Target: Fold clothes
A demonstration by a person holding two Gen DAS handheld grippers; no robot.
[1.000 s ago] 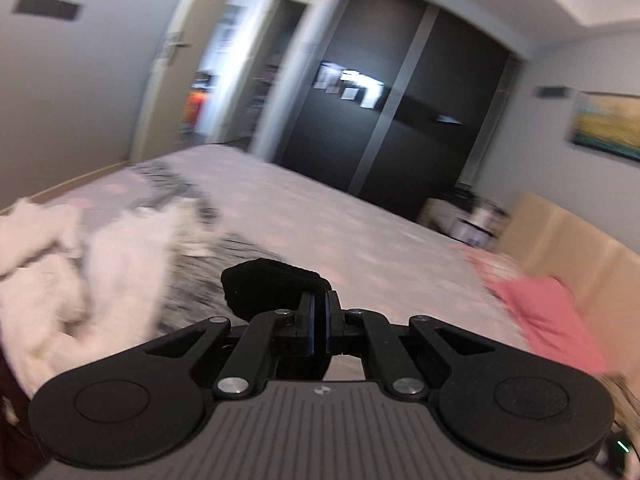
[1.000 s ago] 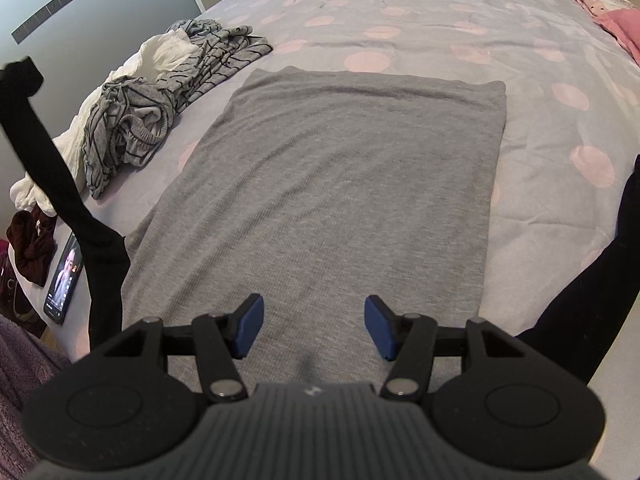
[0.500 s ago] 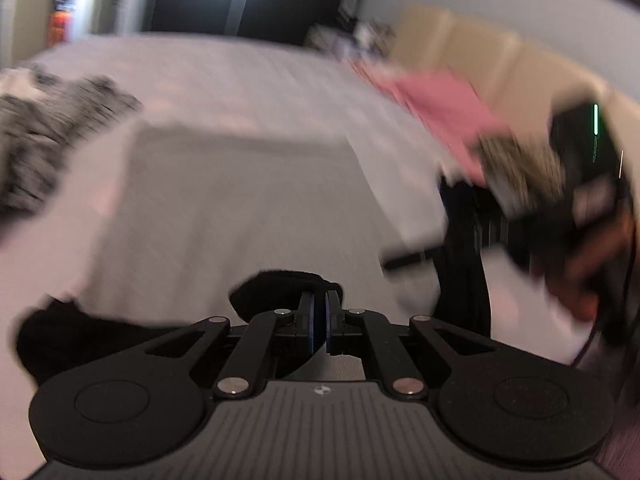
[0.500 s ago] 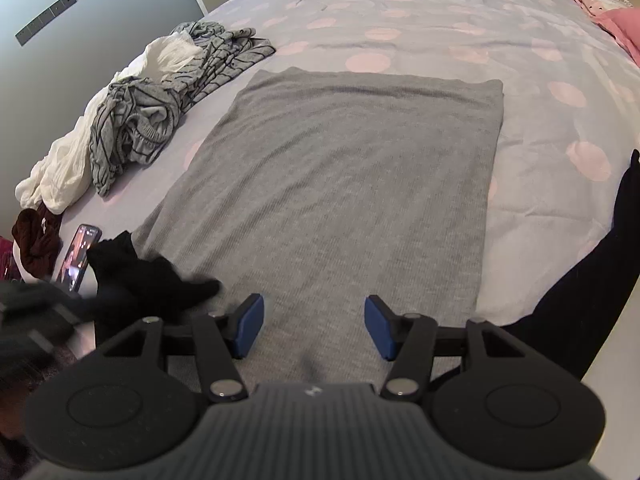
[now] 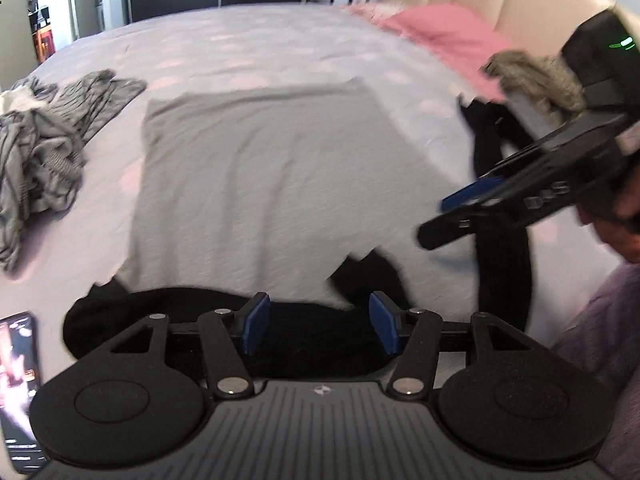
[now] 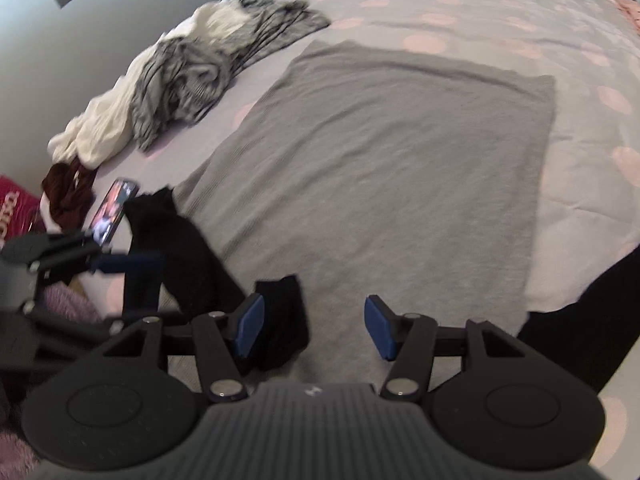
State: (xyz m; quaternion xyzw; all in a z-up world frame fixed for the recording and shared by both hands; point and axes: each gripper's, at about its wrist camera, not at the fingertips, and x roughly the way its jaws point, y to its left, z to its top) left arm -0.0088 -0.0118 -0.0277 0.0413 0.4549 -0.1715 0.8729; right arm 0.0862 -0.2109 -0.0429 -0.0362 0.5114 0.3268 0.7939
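Letting Go of the Black Sleeve

Spreading across most of the bed point(image 6: 500, 8), the grey garment point(image 6: 384, 168) lies flat on the dotted lilac cover, body already narrowed to a long rectangle. A heap of striped and white clothes point(image 6: 180, 80) waits well apart near the bed's left edge, with a phone point(image 6: 114, 208) at the near corner.

Half a second ago the left claw point(image 5: 318, 322) was clenched on the black sleeve point(image 5: 168, 312); a second ago that sleeve hung high in the air. Now its jaws are opening, and the sleeve lies dropped along the garment's near edge, dark cloth under and between the blue pads point(image 5: 256, 320), no longer pinched. I judge the left sleeve has just been laid inward.

The right claw point(image 6: 312, 330) hovers released over the near hem, the sleeve's black tip point(image 6: 282, 316) beside its left pad, gripping nothing. The other black sleeve point(image 6: 580, 320) trails off the right side, probably next to fold in.
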